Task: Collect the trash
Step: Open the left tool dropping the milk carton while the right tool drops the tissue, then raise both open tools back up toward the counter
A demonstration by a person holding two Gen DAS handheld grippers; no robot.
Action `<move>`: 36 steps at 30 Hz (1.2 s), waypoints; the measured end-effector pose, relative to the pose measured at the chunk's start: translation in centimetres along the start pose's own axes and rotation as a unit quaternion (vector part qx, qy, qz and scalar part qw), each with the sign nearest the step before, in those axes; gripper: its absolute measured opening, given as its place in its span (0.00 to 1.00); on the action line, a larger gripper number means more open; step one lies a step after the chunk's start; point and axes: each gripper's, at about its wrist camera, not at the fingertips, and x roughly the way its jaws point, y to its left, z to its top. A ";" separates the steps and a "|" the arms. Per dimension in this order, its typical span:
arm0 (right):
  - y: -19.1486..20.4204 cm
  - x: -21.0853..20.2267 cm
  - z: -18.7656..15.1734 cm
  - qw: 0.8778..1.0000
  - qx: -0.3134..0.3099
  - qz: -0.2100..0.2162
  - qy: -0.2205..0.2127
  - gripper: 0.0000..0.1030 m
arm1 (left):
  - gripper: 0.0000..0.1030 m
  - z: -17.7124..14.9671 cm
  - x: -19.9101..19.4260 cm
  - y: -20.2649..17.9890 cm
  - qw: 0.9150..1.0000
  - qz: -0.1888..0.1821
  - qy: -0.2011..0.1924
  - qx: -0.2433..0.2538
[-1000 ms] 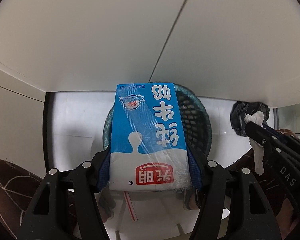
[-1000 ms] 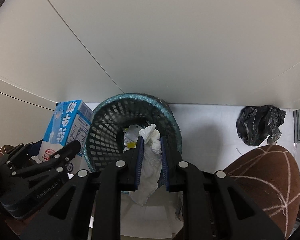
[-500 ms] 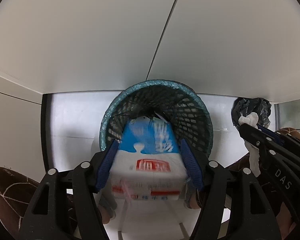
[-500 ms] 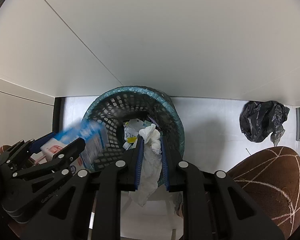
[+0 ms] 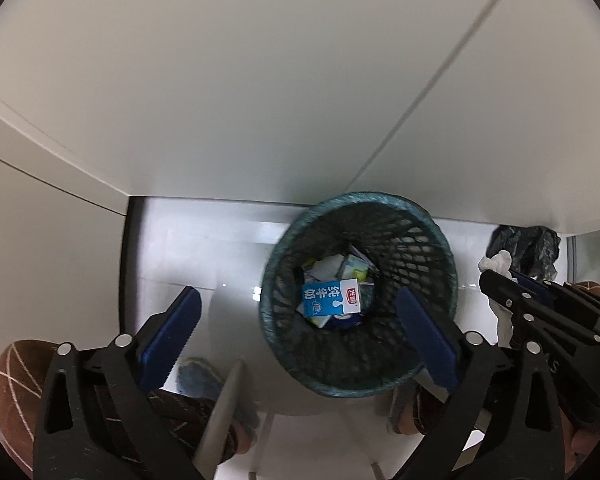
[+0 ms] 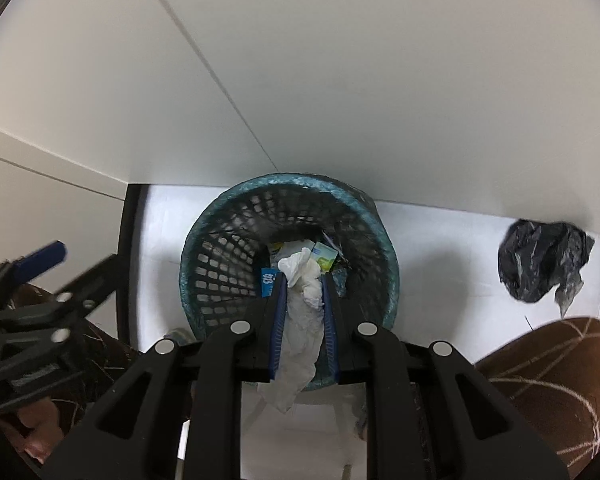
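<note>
Left wrist view: left gripper (image 5: pixel 298 334), fingers just opening, empty; milk carton (image 5: pixel 331 298) lying in basket (image 5: pixel 440 248). Right gripper (image 6: pixel 302 276) pinching tissue (image 6: pixel 300 320); release over the basket likely following.

left wrist: steeply downward, above basket (image 5: pixel 358 292) | right wrist: same, nearer | shared: basket

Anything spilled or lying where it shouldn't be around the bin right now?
One thing stands out: a crumpled black plastic bag lies loose on the floor to the right of the mesh bin, not in it. The milk carton lies in the bin. No spill is visible.
</note>
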 end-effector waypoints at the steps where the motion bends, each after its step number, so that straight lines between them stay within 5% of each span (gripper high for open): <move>1: 0.3 0.2 0.1 1.000 -0.004 0.001 0.001 0.17 | 0.94 0.0 -0.1 0.3 1.000 0.001 -0.002 0.000; 12: 0.6 0.7 0.1 1.000 -0.009 0.020 0.008 0.26 | 0.94 0.1 0.6 1.3 1.000 -0.003 0.009 -0.008; 20: 0.3 0.3 0.1 1.000 -0.004 0.009 -0.002 0.50 | 0.94 0.0 0.7 1.7 1.000 -0.002 0.005 -0.018; 29: 0.2 -4.0 -0.9 0.998 -0.018 -0.017 -0.065 0.85 | 0.94 -0.2 -2.2 2.4 0.999 -0.009 -0.022 -0.025; 36: 0.3 -10.6 -1.8 0.989 -0.020 -0.029 -0.143 0.91 | 0.94 -0.8 -7.9 2.7 0.998 -0.018 -0.057 -0.028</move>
